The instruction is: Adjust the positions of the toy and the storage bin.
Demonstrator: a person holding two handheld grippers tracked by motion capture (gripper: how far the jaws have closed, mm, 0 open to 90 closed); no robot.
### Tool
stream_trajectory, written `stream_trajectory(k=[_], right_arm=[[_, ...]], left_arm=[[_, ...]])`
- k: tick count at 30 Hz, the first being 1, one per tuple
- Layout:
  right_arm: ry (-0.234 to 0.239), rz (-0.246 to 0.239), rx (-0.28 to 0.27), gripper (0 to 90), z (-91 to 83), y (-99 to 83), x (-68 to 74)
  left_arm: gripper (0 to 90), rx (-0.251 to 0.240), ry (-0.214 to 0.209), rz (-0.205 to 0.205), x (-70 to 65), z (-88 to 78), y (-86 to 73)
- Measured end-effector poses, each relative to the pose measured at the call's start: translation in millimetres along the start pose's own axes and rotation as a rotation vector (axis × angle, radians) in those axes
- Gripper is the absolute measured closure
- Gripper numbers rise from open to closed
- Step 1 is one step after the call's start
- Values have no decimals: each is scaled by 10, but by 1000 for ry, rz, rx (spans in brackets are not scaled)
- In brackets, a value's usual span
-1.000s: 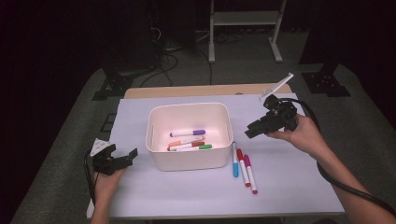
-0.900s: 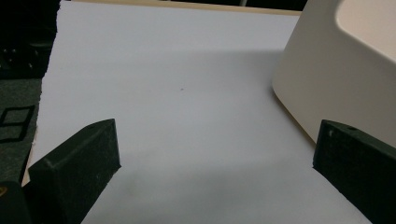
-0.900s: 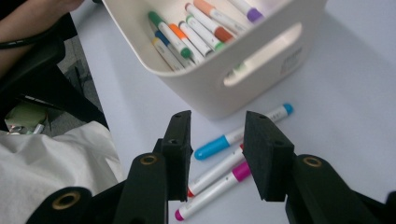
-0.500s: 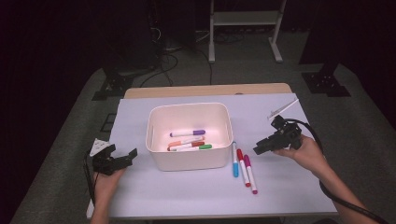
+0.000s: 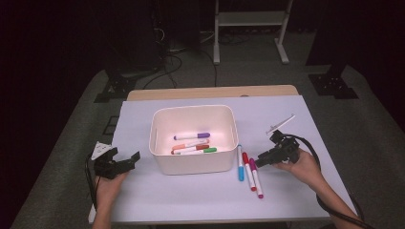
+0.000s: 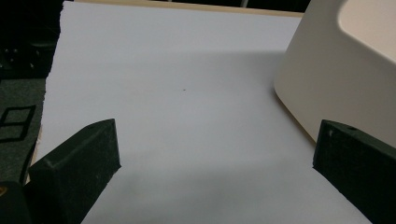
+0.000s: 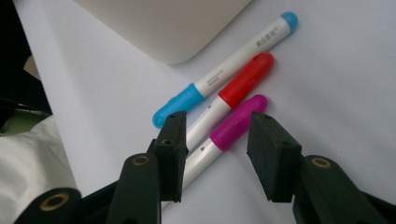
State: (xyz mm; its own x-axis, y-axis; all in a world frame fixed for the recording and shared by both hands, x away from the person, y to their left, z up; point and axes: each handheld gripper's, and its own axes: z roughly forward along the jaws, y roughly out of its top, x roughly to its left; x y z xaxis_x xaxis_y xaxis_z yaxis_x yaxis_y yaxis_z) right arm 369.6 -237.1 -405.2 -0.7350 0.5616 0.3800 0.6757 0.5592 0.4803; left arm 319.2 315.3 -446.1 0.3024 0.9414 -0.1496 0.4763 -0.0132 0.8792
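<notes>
We work on a table (image 5: 143,205) under a pale sheet, wood edge showing at the far side. White plastic bin (image 5: 193,164) sits mid-sheet, already holding four markers: purple, orange, red, green.

Three more markers lie loose on the sheet just right of the bin, side by side: blue marker (image 5: 239,163), red marker (image 5: 248,165), magenta marker (image 5: 255,177). In the right gripper view the red and magenta ones touch.

Right gripper (image 5: 260,162) is low over the magenta marker's cap end, jaws about half open and just been opening; the magenta marker (image 7: 219,140) lies between them, pads not pressing, nothing gripped.

Left gripper (image 5: 129,160) rests left of the bin, jaws wide apart, empty.

Handling, our read: marker is light, rigid, smooth round plastic, so it'll roll or squirt out if pinched off-centre. We'd grip across the barrel near the cap seam, jaws square to its length. The touching red neighbour leaves little room for the near pad. Open sheet to the right; the bin rim needs a lift-over.
</notes>
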Motion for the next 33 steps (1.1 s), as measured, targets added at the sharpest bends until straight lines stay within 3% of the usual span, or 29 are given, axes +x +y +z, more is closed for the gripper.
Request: stream_trajectory(k=[9,13,18,19,22,27,33], right_arm=[[-53,-16,18,563,194,-35,36],[-112,-36,39,567,264,-55,79],[-134,-36,42,566,288,-81,74],[-170,-46,66,574,308,-103,71],[-172,-38,57,580,291,-127,68],[-236,-48,74,600,220,-211,71],[-252,-33,66,650,148,-307,28]], left_arm=[[0,-1,1,-2,-2,-1,0],[0,-1,1,-2,1,-2,0],[0,-2,1,-2,2,-4,1],[0,-1,1,-3,3,-5,0],[0,-3,2,-5,5,-5,0],[0,-1,1,-3,-2,-3,1],[0,0,1,-2,-2,-2,1]])
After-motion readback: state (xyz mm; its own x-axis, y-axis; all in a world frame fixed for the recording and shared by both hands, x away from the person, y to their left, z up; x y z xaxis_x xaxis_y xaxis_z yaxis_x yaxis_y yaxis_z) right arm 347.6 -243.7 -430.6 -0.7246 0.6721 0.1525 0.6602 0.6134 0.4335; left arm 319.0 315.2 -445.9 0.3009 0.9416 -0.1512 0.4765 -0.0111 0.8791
